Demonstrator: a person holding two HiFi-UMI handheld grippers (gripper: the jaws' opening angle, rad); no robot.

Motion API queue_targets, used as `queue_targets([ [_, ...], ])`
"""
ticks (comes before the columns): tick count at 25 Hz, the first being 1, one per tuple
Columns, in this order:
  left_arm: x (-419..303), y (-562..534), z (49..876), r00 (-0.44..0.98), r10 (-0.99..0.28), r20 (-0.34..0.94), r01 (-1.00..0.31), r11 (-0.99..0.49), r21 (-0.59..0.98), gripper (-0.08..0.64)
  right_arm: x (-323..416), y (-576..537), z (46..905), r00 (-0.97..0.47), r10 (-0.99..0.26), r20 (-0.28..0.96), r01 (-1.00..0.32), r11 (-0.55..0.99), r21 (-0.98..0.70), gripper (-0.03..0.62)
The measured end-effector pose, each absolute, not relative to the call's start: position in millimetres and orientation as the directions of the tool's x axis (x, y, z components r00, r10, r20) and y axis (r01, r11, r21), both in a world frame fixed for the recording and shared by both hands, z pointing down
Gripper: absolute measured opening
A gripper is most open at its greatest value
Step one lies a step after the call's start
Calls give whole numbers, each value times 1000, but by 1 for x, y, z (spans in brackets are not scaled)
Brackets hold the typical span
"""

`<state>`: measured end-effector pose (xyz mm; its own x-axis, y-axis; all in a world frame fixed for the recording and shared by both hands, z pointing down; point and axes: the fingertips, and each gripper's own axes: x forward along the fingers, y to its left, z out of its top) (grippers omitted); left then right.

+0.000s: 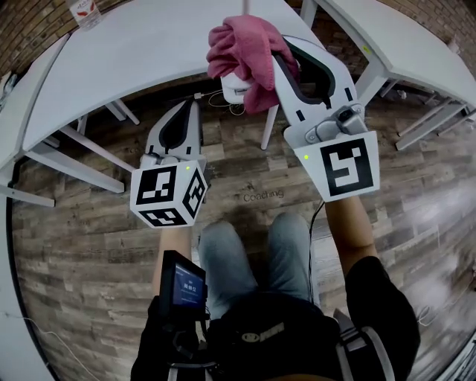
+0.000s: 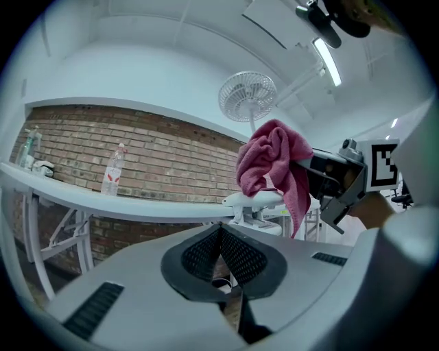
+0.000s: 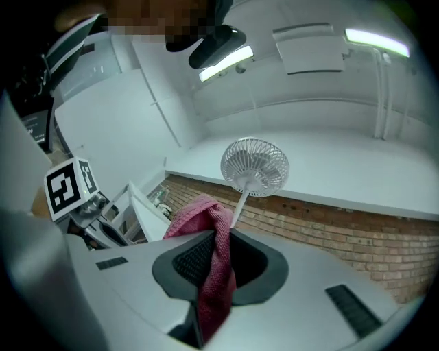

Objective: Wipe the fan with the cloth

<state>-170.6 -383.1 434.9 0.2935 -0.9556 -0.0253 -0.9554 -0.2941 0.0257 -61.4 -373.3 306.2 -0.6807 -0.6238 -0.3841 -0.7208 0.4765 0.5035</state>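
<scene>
A white pedestal fan stands on the floor between two tables; its round grille head [image 2: 247, 96] [image 3: 255, 165] is high up on a thin pole, and its base [image 1: 233, 89] [image 2: 252, 201] is low. A pink cloth [image 1: 244, 49] [image 2: 273, 164] [image 3: 214, 269] is bunched in my right gripper [image 1: 277, 46] [image 3: 218, 237], which is shut on it and holds it just above the fan's base, well below the head. My left gripper [image 1: 194, 106] [image 2: 221, 227] is shut with nothing in it, lower and left of the fan.
A curved white table [image 1: 149, 52] spreads to the left with a water bottle [image 1: 85, 11] [image 2: 113, 171] on it; its legs slope near my left gripper. Another white table [image 1: 405, 41] is at the right. A brick wall [image 2: 158, 161] lies behind. A cable [image 1: 216, 99] runs on the wood floor.
</scene>
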Motion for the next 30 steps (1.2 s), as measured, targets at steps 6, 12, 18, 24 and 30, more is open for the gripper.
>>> queue_targets([
  [6, -163, -379, 404, 272, -960, 68, -961, -268, 66, 3, -41, -375, 302, -692, -672, -264, -716, 593, 368, 54],
  [12, -161, -355, 341, 204, -973, 110, -979, -205, -2, 3, -31, -357, 281, -690, -705, -163, -717, 633, 294, 54],
  [18, -158, -319, 279, 210, -963, 170, -978, -204, 50, 3, -35, -322, 240, -695, -717, -60, -708, 667, 232, 54],
  [24, -156, -253, 219, 205, -957, 207, -977, -189, 94, 3, -29, -266, 187, -683, -730, 26, -715, 675, 184, 54],
  [30, -143, -192, 154, 229, -957, 180, -971, -213, 105, 3, -17, -200, 123, -652, -758, 10, -745, 643, 179, 54],
])
